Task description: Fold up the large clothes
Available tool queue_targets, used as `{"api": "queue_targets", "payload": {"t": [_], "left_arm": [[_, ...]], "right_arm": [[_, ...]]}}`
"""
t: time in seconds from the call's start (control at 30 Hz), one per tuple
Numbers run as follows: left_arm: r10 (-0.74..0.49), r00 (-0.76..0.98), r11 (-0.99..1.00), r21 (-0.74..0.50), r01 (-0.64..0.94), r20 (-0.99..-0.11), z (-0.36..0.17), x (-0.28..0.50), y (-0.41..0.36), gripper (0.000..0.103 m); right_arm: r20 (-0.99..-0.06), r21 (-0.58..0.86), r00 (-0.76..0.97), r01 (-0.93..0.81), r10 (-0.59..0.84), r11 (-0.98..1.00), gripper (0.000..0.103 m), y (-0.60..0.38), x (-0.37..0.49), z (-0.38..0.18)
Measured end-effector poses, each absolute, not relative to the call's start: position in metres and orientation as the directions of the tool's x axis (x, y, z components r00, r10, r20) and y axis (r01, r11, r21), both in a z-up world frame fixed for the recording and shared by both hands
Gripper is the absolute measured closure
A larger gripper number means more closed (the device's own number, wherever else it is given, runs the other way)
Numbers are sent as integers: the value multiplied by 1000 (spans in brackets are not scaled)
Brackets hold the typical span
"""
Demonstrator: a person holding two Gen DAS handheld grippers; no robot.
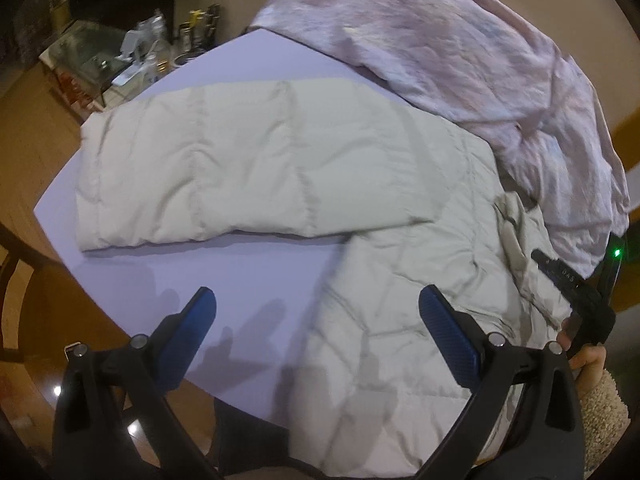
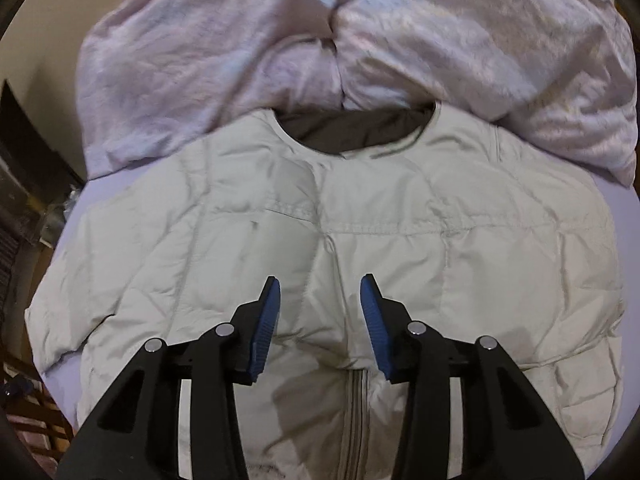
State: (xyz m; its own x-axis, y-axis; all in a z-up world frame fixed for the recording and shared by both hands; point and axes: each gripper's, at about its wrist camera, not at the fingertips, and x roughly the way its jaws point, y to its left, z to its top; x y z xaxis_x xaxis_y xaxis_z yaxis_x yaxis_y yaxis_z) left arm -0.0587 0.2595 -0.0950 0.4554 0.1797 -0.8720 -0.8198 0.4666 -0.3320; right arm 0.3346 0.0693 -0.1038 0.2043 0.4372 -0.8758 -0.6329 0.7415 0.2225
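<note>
Jacket (image 2: 320,220) lies flat on desk (image 1: 224,280), front up w/ zip, one sleeve (image 1: 240,168) stretched out sideways. Pink cloth (image 2: 280,40) heaped at collar end. Left tool (image 1: 316,312) wide, empty, over desk/jacket edge. Right tool (image 2: 320,292) wide, empty, above chest.

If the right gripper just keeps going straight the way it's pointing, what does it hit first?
Most likely the cream puffer jacket: the open right gripper points at its chest, along the front closure toward the neckline. Depth is unclear, but nothing shows in between.
</note>
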Motion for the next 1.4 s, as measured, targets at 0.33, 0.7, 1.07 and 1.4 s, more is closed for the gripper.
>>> {"api": "queue_targets", "payload": {"t": [0.33,0.7,1.07,1.4], "left_arm": [[188,457,278,-399,-874,-869,-123,-99,298,3],[219,482,-45,-503,-863,-848,-159,-137,342,22],[312,502,-294,-584,-756,-807,-178,-177,363,76],[408,534,-118,-623,-773,-741,-134,-163,378,101]], "right_arm": [[-956,33,189,-696,226,717,58,125,318,-148],[-959,91,145,-659,245,747,58,128,324,-149],[-955,128,124,-643,268,755,55,121,319,-154],[-948,164,110,-634,298,755,50,81,311,-142]]}}
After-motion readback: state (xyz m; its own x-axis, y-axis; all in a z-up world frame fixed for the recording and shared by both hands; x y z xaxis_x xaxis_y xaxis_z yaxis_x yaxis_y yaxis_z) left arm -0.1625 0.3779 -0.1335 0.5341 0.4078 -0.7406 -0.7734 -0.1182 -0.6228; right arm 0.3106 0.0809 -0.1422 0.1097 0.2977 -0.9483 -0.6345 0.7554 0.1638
